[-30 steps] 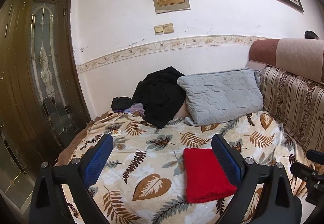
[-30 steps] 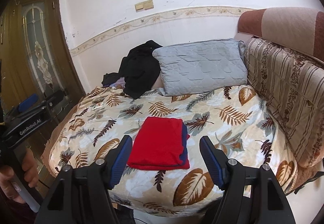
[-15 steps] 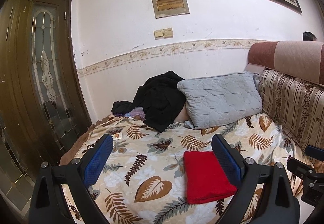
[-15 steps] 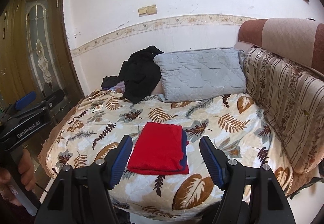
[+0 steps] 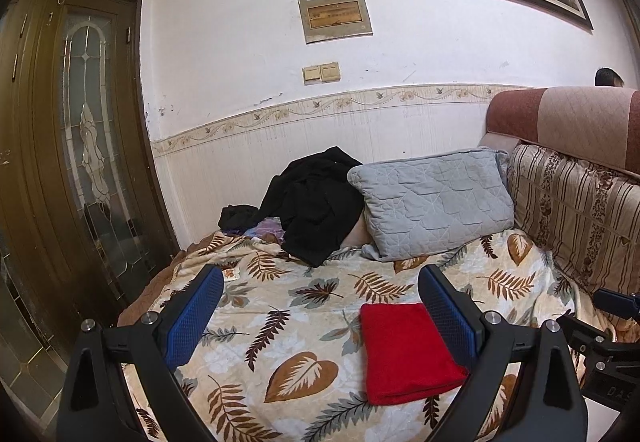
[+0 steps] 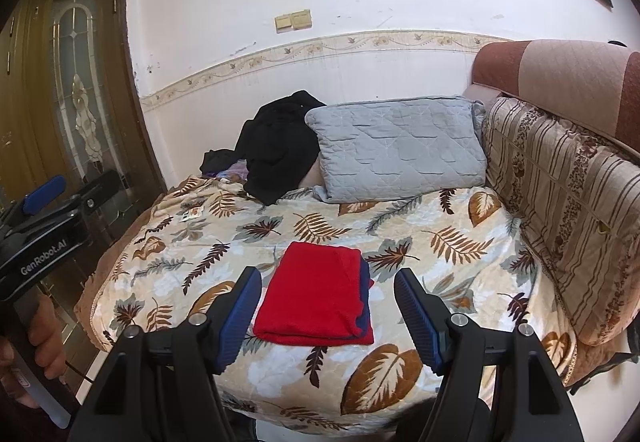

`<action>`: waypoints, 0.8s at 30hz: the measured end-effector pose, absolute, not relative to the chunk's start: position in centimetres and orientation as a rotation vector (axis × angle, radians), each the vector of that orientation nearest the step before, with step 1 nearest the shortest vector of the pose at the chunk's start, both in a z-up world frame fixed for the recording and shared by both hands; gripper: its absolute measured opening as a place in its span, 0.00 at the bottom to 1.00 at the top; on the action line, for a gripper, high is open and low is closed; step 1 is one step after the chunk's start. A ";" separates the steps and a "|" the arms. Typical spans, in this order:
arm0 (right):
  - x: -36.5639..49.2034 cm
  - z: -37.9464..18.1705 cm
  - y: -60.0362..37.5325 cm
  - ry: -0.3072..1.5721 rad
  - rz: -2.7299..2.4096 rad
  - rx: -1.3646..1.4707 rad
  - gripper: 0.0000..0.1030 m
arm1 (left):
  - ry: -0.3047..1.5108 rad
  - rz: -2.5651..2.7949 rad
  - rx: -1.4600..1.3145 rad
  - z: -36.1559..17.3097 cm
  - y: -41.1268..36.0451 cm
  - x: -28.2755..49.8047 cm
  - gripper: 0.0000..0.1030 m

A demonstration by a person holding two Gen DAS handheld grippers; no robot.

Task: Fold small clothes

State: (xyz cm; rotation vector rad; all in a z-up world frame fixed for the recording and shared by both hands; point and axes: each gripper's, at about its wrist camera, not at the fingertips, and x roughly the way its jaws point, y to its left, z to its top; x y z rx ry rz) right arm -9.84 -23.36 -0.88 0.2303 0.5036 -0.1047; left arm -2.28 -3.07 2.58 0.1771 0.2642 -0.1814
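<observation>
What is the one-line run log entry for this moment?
left gripper: open, empty | right gripper: open, empty | red garment: folded, on leaf-print blanket | contact: none

The folded red cloth [image 6: 316, 294] looks soft and a little fuzzy, matt. The leaf-print blanket [image 6: 440, 242] is plush cloth. The grey pillow [image 6: 396, 146] is quilted fabric. The door [image 5: 52, 170] is glossy brown wood with patterned glass. Each hand-held gripper [image 6: 328, 316] is matt black plastic with blue ribbed pads [image 6: 416, 312].

red garment [image 6: 316, 292] | folded flat (blue edge showing) | on bedspread [image 6: 440, 242]
</observation>
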 end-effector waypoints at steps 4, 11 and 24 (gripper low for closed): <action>-9.7 -0.7 -23.2 0.501 -0.100 0.225 0.71 | 0.263 -0.182 0.173 2.6 -2.9 -2.2 0.95; -8.8 -0.5 -22.8 0.506 -0.092 0.212 0.71 | 0.261 -0.180 0.165 2.8 -2.5 -2.0 0.95; -7.2 0.0 -21.8 0.511 -0.090 0.200 0.71 | 0.260 -0.177 0.149 2.8 -1.6 -1.2 0.95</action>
